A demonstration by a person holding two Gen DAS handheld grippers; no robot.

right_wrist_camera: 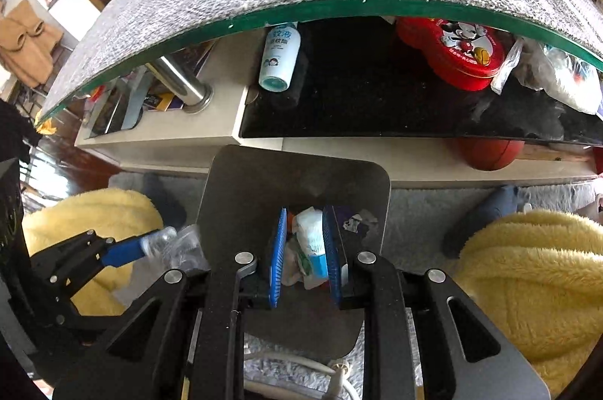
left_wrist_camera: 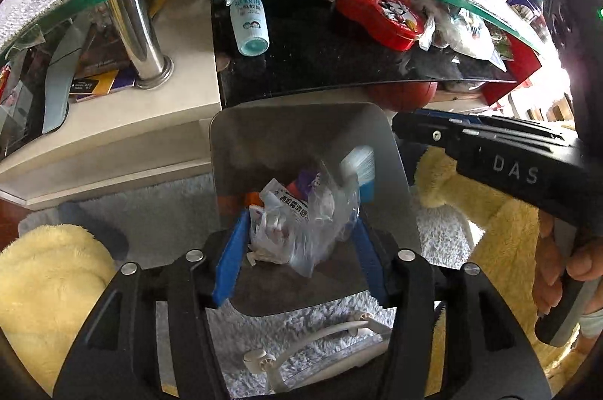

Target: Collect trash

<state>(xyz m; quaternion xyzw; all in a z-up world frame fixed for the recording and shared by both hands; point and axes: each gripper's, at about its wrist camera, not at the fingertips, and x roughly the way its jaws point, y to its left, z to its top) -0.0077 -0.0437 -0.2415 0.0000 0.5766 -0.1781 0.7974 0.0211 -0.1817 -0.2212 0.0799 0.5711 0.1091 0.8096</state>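
In the left wrist view, my left gripper hangs over the open mouth of the grey bin, which stands on the pale rug just before the front edge of the low table. A clear plastic bag sits between my blue fingers. They stand about half open, and I cannot tell if they press the bag or only frame it; I judge it is being let go here so that it falls inside. More trash lies deeper in the bin. My right gripper comes in from the right, above the far right corner of the bin.

In the right wrist view, my right gripper points down into the same bin. Its fingers are nearly closed and they clamp a crumpled white and blue wrapper, held upright above the middle of the opening, I think so it drops straight in. The left gripper with the clear bag is at the bin's left rim
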